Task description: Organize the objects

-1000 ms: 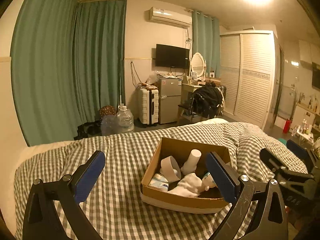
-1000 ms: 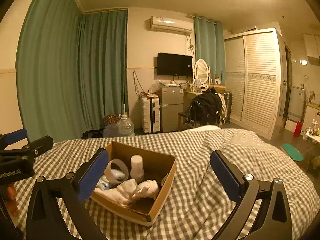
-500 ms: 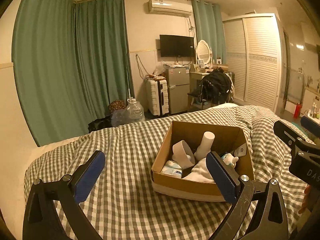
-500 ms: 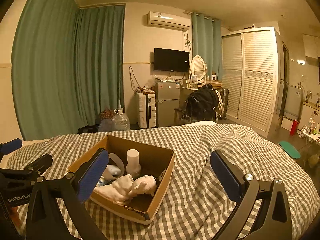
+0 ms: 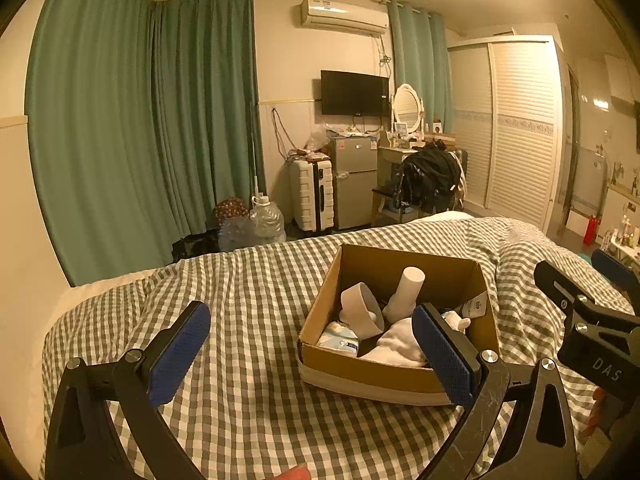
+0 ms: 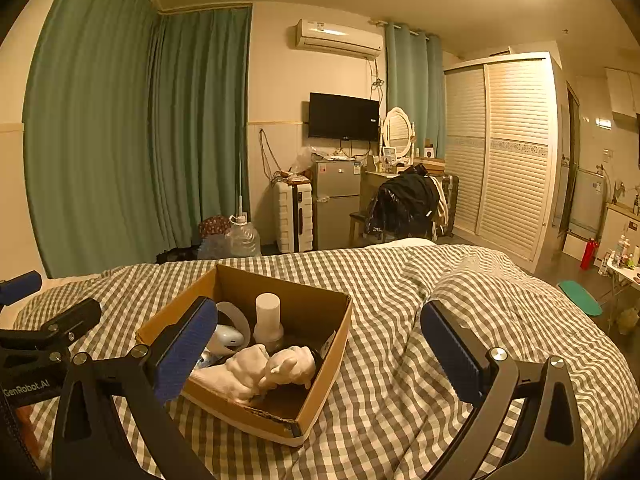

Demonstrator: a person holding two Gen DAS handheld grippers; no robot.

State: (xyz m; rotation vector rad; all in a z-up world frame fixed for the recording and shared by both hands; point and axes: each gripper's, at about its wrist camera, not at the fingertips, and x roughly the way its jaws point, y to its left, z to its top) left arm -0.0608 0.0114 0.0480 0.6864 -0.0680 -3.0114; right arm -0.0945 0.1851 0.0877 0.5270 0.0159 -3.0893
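Note:
An open cardboard box sits on the checked bed cover and also shows in the right wrist view. Inside are a white bottle, a roll of tape, white cloth, a blue-white packet and a small white device. My left gripper is open and empty, above the bed at the box's left front. My right gripper is open and empty, with its left finger over the box's near left corner.
The checked bed cover bulges into a fold right of the box. Beyond the bed stand green curtains, water jugs, a suitcase, a small fridge, a chair with a black bag and a wardrobe.
Both views shifted slightly; the box sits a little lower and nearer in the left view. Both grippers stay open and empty. The box contents have not moved.

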